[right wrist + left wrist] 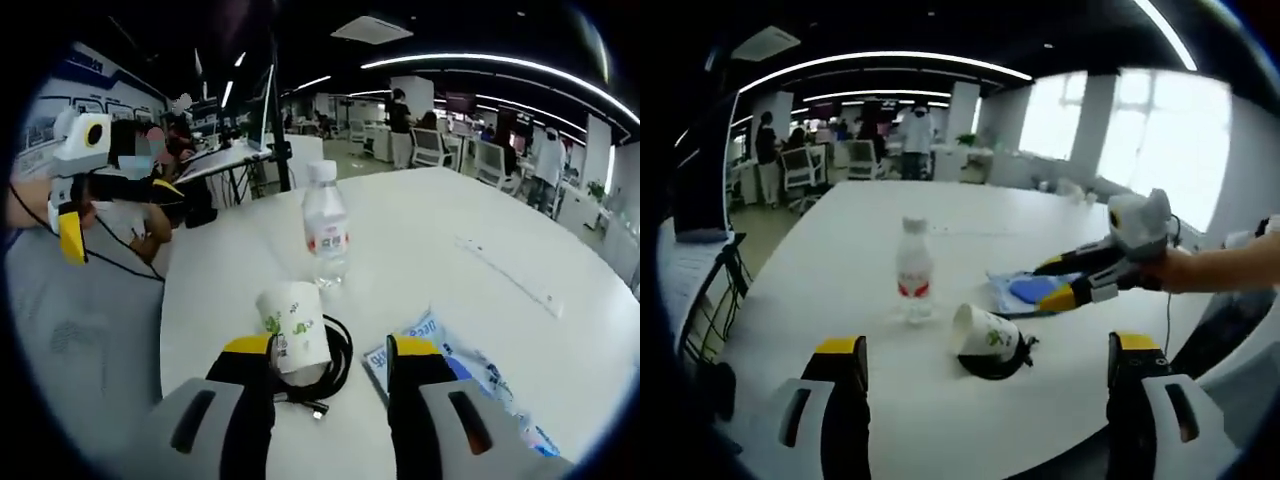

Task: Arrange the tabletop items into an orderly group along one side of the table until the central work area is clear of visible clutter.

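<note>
The right gripper (330, 365), jaws apart and empty, is nearer the tipped paper cup (293, 327) on the coiled black cable (335, 372), straight ahead at twelve o'clock, mouth facing the gripper.

Before me spreads a wide white desk (970, 215), its surface bare toward the far edge. A clear water bottle (914, 268) with a white cap and red label stands upright on it. Near the bottle a white paper cup (982, 330) with a green print rests tilted on a coil of black cable (1002, 362). Beside those, toward my right side, a blue and white packet (1025, 292) lies flat on the desk.
</note>
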`<state>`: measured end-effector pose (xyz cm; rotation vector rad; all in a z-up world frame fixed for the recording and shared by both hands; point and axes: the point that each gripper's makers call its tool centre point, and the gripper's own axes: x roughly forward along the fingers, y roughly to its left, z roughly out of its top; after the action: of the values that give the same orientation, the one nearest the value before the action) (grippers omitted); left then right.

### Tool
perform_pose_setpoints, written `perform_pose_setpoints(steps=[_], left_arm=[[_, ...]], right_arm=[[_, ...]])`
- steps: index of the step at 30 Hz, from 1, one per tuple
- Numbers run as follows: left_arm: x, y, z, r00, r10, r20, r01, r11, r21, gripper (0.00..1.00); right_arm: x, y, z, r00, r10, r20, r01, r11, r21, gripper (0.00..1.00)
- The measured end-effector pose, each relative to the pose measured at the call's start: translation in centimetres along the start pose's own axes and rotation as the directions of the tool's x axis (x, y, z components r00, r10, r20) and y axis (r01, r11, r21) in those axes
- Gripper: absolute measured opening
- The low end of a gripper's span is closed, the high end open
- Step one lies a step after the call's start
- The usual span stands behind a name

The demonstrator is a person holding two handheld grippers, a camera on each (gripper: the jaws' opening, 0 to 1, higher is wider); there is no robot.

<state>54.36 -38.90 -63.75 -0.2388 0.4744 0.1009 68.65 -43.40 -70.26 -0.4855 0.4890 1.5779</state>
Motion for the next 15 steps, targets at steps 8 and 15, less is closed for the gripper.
perform_pose_setpoints(steps=[8, 15], left_arm=[[-0.3, 0.8, 0.0, 1.000, 0.019, 0.012, -0.018, 0.999, -0.038, 0.95], [-0.4, 0.8, 0.1, 1.000, 0.014, 0.019, -0.013, 0.999, -0.051, 0.95]], right_arm=[[2.6, 1.9, 0.2, 0.991, 0.077, -0.108, -0.088, 0.992, -0.095, 0.46], [5.5, 2.7, -0.5, 0.974, 0.101, -0.204, -0.134, 0.979, -0.154, 0.49]])
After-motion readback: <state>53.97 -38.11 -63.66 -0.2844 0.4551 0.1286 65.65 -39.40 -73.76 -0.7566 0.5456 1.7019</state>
